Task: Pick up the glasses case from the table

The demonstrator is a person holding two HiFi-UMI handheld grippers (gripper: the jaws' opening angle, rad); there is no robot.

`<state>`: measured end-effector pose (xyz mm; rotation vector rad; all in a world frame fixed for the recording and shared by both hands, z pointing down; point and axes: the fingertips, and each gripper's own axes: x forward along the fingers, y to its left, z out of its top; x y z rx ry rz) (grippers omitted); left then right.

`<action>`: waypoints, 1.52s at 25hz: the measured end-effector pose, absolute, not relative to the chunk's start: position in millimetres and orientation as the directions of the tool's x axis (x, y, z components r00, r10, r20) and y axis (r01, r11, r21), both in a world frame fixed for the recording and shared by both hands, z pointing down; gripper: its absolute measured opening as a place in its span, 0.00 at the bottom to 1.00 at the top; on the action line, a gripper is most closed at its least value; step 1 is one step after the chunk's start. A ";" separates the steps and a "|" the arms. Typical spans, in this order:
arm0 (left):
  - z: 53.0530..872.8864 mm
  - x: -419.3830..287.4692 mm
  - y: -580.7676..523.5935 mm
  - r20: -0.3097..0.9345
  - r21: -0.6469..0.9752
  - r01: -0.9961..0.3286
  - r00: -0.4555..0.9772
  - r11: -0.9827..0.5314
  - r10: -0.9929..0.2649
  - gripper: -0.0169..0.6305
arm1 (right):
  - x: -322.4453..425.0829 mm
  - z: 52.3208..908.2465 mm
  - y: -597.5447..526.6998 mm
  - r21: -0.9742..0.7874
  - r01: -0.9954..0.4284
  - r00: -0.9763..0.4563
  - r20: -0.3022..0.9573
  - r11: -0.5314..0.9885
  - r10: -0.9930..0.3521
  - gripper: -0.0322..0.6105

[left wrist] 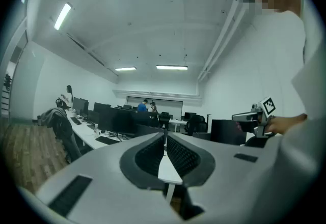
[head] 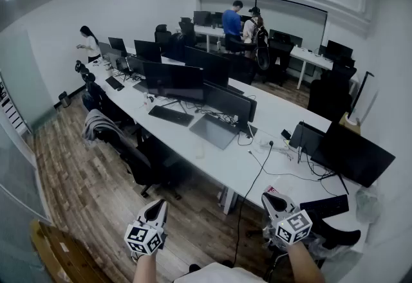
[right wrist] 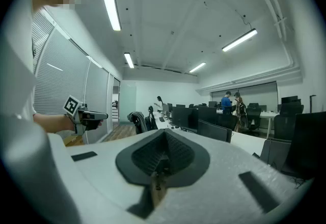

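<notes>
Both grippers are held in the air at the bottom of the head view, short of the long white table (head: 215,163). My left gripper (head: 158,204) has its jaws together with nothing between them, and its own view shows the tips meeting (left wrist: 165,137). My right gripper (head: 270,198) is also shut and empty, its tips touching (right wrist: 164,134). Each gripper shows in the other's view: the right gripper (left wrist: 254,115) and the left gripper (right wrist: 84,114). I cannot make out a glasses case on the table; a small dark object (head: 285,134) lies near the monitors.
Monitors (head: 174,77), keyboards (head: 170,114) and a laptop (head: 212,130) crowd the table. A black cable (head: 248,195) hangs off its front edge. Office chairs (head: 138,156) stand along the left side on the wooden floor. A person (head: 90,44) stands far left and two people (head: 241,21) stand at the back.
</notes>
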<state>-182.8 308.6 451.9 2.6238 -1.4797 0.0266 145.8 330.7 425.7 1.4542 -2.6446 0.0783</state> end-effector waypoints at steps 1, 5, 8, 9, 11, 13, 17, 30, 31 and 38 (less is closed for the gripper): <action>451.9 -182.5 308.3 0.079 0.103 -0.853 0.519 -0.511 -0.851 0.05 | 146.1 425.6 330.4 0.014 -0.844 -0.530 0.133 0.537 -0.837 0.04; 451.8 -181.0 305.5 0.079 0.102 -0.854 0.519 -0.511 -0.851 0.05 | 145.8 424.1 327.3 0.022 -0.840 -0.535 0.135 0.542 -0.834 0.04; 450.9 -178.6 302.7 0.081 0.100 -0.855 0.517 -0.509 -0.852 0.05 | 146.9 423.3 323.2 0.022 -0.837 -0.539 0.134 0.547 -0.831 0.04; 450.9 -177.6 302.2 0.081 0.100 -0.855 0.516 -0.509 -0.853 0.05 | 147.7 423.5 322.1 0.019 -0.836 -0.541 0.133 0.548 -0.830 0.04; 451.7 -176.1 301.8 0.082 0.098 -0.857 0.514 -0.506 -0.854 0.05 | 148.6 424.5 320.2 0.007 -0.835 -0.545 0.128 0.551 -0.828 0.04; 452.5 -175.2 301.4 0.083 0.096 -0.859 0.511 -0.503 -0.856 0.05 | 149.2 426.2 318.2 0.001 -0.833 -0.548 0.128 0.553 -0.826 0.04; 453.3 -169.9 302.1 0.091 0.096 -0.865 0.500 -0.492 -0.862 0.05 | 154.4 427.9 315.2 0.001 -0.827 -0.557 0.138 0.562 -0.819 0.04; 474.0 -131.0 315.9 0.101 0.113 -0.902 0.429 -0.418 -0.898 0.05 | 184.2 453.7 310.4 0.044 -0.783 -0.605 0.179 0.621 -0.776 0.04; 475.8 -129.3 316.0 0.104 0.117 -0.904 0.424 -0.412 -0.900 0.05 | 185.1 454.1 308.8 0.044 -0.781 -0.608 0.179 0.623 -0.774 0.04; 478.4 -126.0 307.7 0.111 0.120 -0.909 0.412 -0.400 -0.904 0.05 | 186.4 455.7 296.7 0.040 -0.773 -0.617 0.183 0.633 -0.765 0.04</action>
